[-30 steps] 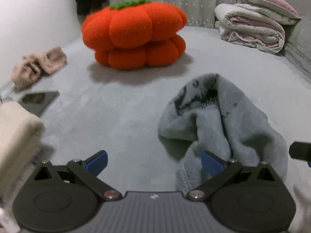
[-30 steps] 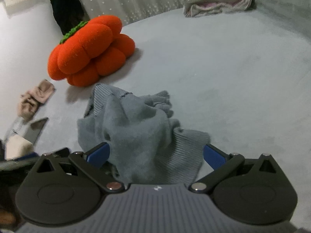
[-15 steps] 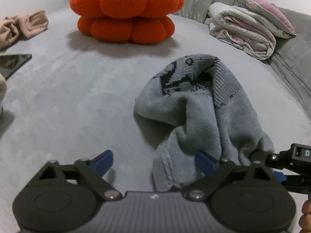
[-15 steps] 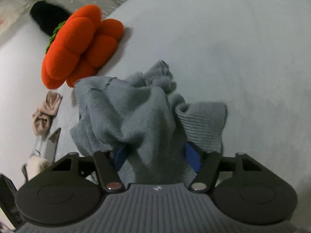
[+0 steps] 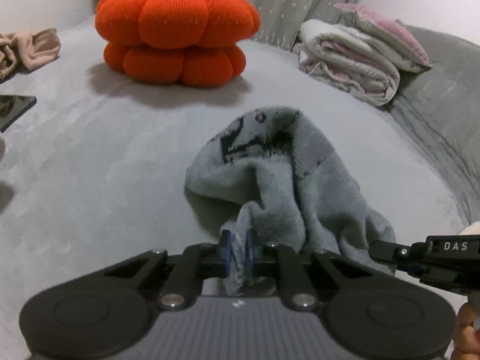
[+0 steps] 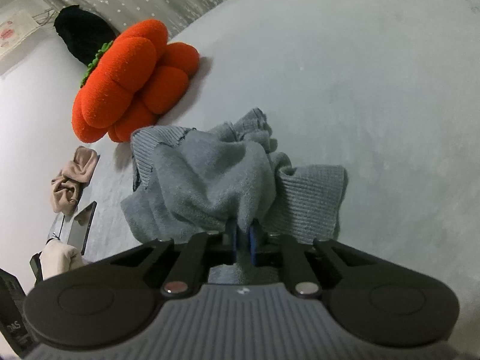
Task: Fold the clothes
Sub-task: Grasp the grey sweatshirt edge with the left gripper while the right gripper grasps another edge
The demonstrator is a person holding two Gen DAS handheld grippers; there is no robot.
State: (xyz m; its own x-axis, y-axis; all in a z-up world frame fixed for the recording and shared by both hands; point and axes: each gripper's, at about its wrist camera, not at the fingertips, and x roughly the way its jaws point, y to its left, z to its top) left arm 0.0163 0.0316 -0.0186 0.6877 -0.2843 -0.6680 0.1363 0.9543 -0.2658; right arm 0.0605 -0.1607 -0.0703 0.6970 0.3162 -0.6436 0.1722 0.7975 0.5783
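Sweater point(image 5: 279, 180) is that grey knit heap bunched up on the bed point(image 5: 90, 180) right in front of both your tongs. Your left tongs point(image 5: 237, 250) are closing, pinching a frayed hem edge between the blue pads. Your right tongs point(image 6: 242, 240) have clamped onto a fold of the same sweater, just beside the ribbed cuff. Further out past the tongs sits an orange pumpkin cushion point(image 5: 177, 33), with folded quilts point(image 5: 354, 57) off to the right and a beige garment point(image 6: 73, 180) plus a phone point(image 6: 82, 228) to the left.
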